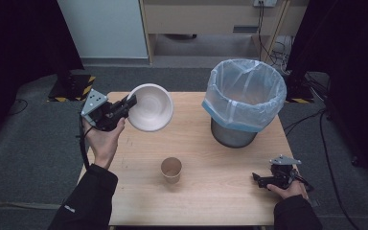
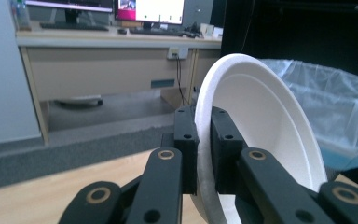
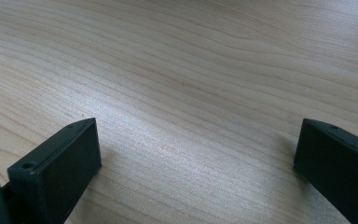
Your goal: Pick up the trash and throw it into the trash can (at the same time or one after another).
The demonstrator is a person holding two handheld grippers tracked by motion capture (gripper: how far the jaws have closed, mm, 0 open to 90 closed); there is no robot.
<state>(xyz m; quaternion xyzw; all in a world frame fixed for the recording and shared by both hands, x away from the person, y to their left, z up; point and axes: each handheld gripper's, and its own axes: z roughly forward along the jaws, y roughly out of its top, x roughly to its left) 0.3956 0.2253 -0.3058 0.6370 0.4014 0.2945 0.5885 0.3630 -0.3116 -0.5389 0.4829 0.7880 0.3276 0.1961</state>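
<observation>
Near right edge: right gripper point(image 1: 261, 178) resting on the table point(image 1: 211, 201), jaws spread wide with bare wood between them. One paper cup point(image 1: 171, 169) upright near the table's centre. Far left: left gripper point(image 1: 130, 102) lifted clear of the table, jaws clamped narrow on the rim of one white bowl point(image 1: 151, 108), tipped on edge. Far right: one bin point(image 1: 243, 103) with plastic liner; its base is hidden behind the liner's overhang.
</observation>
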